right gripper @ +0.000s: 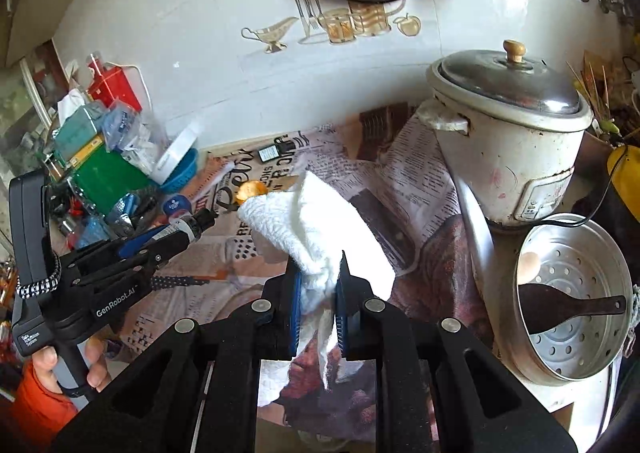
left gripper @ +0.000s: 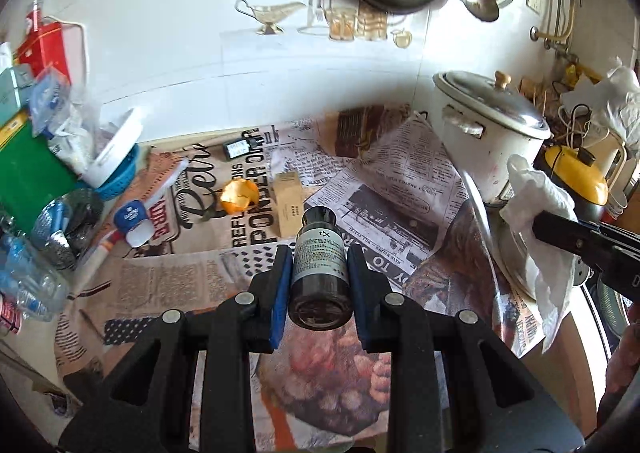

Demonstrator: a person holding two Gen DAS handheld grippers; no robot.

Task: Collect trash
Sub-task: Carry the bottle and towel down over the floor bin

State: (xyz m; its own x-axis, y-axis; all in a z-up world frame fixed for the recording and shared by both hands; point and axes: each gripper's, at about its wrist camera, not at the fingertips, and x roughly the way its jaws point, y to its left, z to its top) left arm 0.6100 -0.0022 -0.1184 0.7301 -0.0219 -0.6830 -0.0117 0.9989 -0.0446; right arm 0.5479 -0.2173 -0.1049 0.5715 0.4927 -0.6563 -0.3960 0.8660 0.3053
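My left gripper (left gripper: 320,267) is shut on a small dark bottle (left gripper: 319,265) with a pale label, held above the newspaper-covered counter (left gripper: 400,189). The same bottle (right gripper: 191,229) shows in the right wrist view, sticking out of the left gripper (right gripper: 176,235) at the left. My right gripper (right gripper: 319,285) is shut on a crumpled white paper towel (right gripper: 312,229) that hangs between its blue pads; the towel (left gripper: 536,205) also appears at the right of the left wrist view. On the newspaper lie an orange peel (left gripper: 239,195), a small tan box (left gripper: 289,203) and a second dark bottle (left gripper: 239,147).
A white rice cooker (right gripper: 508,141) stands at the right, with a metal steamer tray (right gripper: 572,333) holding a dark spatula in front of it. Clutter of boxes, bags and a blue basket (left gripper: 120,181) fills the left side. Pans and ladles hang on the tiled wall.
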